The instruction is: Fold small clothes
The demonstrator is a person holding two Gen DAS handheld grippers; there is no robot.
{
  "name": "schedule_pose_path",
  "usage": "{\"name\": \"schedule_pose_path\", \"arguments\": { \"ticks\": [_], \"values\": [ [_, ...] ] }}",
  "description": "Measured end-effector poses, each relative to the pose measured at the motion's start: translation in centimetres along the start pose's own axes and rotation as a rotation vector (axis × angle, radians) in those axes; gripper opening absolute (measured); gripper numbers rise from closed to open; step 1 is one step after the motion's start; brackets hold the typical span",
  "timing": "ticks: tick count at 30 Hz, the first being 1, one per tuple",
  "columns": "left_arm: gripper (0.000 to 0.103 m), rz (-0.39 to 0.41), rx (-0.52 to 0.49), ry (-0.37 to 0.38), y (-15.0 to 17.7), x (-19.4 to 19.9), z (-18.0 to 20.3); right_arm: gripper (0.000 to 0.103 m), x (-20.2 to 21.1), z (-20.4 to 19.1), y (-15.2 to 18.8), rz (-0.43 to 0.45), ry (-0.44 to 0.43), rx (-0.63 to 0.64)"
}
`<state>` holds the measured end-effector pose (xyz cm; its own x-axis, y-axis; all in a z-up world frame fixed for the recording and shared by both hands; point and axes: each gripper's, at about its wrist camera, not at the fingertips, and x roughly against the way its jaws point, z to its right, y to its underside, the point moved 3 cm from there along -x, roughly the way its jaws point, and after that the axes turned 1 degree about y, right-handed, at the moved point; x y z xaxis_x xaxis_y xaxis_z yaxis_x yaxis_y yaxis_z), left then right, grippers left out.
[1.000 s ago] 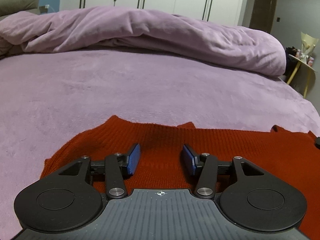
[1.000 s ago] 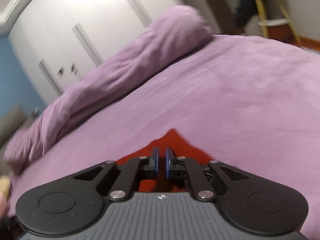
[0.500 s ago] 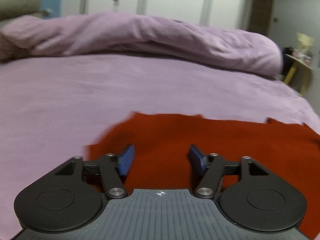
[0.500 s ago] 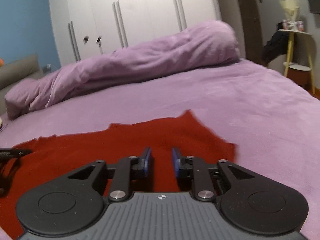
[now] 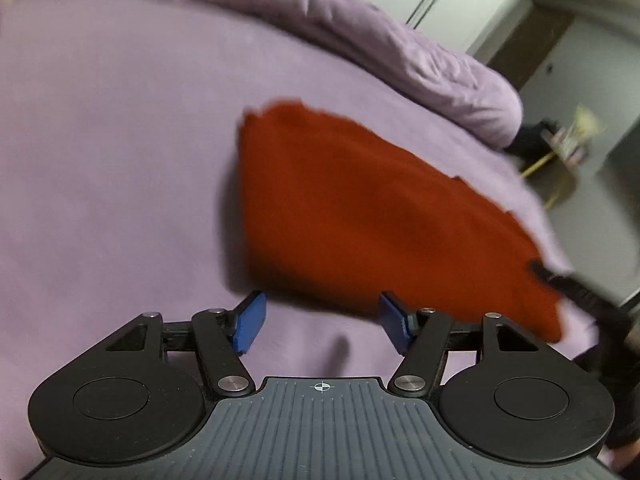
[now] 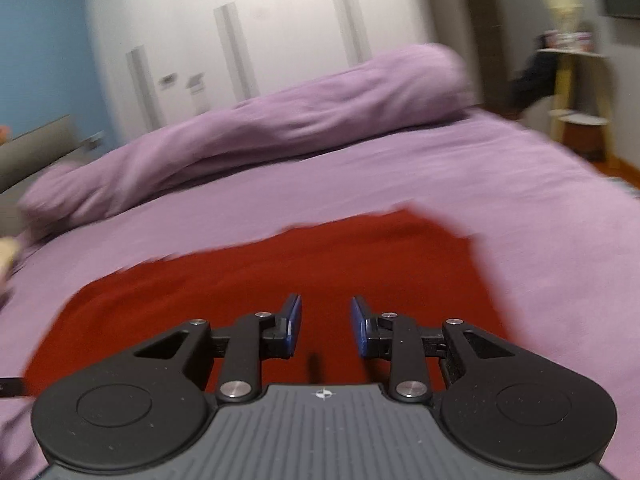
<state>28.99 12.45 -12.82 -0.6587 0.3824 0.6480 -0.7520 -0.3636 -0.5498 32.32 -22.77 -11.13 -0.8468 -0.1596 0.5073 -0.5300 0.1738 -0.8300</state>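
Left gripper (image 5: pixel 320 322) spread wide, empty, over purple bedsheet (image 5: pixel 100 160) beside garment edge. Right gripper (image 6: pixel 325 326) parted, empty, above red knit garment (image 6: pixel 280 268), which lay flat on bedsheet, folded, edges blurred.

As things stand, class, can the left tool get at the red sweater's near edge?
Probably yes. The left tool is open and empty, the red sweater lies flat on the purple bedspread just ahead, and nothing sits between them.
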Motion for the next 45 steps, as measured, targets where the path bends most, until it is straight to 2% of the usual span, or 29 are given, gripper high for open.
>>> {"name": "schedule_pose_path", "arguments": {
  "ticks": [1,4,5,6,10,12,18,21,24,25,27,29,31,34,38,42,45],
  "values": [
    [0.066,-0.004,0.060,0.019,-0.2,-0.7,-0.6,0.027,-0.2,-1.5,0.5,-0.015,-0.030,0.017],
    [0.057,0.049,0.232,0.050,-1.6,-2.3,-2.6,0.024,-0.6,-5.7,1.5,-0.060,-0.097,0.059],
    [0.055,0.064,0.298,0.071,-2.2,-2.9,-3.3,0.021,-0.8,-6.9,1.8,-0.078,-0.115,0.075],
    [0.052,0.074,0.349,0.085,-2.6,-3.4,-3.9,0.017,-1.0,-8.0,1.9,-0.088,-0.118,0.093],
    [0.028,0.090,0.503,0.118,-3.7,-5.5,-6.0,0.010,-2.3,-10.4,2.2,-0.102,-0.103,0.113],
    [0.024,0.098,0.539,0.149,-3.9,-6.0,-6.6,0.008,-2.6,-11.4,2.5,-0.108,-0.092,0.086],
    [0.019,0.124,0.448,0.140,-4.0,-5.2,-6.2,0.001,-5.1,-13.1,4.7,-0.166,-0.070,0.095],
    [0.019,0.130,0.444,0.145,-4.2,-5.2,-6.0,0.000,-4.9,-13.8,4.0,-0.181,-0.061,0.118],
    [0.019,0.130,0.451,0.138,-4.0,-5.1,-6.0,0.000,-4.1,-14.5,3.5,-0.096,-0.077,0.117],
    [0.019,0.129,0.454,0.136,-4.0,-5.0,-6.0,0.000,-4.4,-14.5,4.0,-0.101,-0.063,0.126],
    [0.018,0.122,0.450,0.121,-4.1,-5.2,-5.9,0.000,-6.0,-14.3,5.5,-0.185,-0.088,0.108],
    [0.018,0.124,0.432,0.114,-4.2,-4.9,-5.6,0.000,-5.7,-14.3,5.0,-0.193,-0.102,0.138],
    [0.018,0.130,0.410,0.096,-4.5,-4.5,-5.0,0.000,-4.9,-13.6,3.7,-0.207,-0.129,0.079],
    [0.018,0.145,0.334,0.054,-5.0,-3.8,-3.3,0.001,-2.4,-12.1,2.9,-0.126,-0.143,0.039],
    [0.018,0.171,0.214,0.028,-5.9,-2.8,-0.3,0.001,0.4,-9.4,2.7,-0.085,-0.108,-0.006],
    [0.018,0.187,0.124,0.030,-6.8,-2.0,3.1,0.001,2.9,-5.3,2.5,-0.054,-0.074,-0.094],
    [0.018,0.198,-0.012,0.051,-6.9,-1.9,7.5,0.002,4.2,-2.8,2.3,-0.021,-0.043,-0.158]
  ]
}}
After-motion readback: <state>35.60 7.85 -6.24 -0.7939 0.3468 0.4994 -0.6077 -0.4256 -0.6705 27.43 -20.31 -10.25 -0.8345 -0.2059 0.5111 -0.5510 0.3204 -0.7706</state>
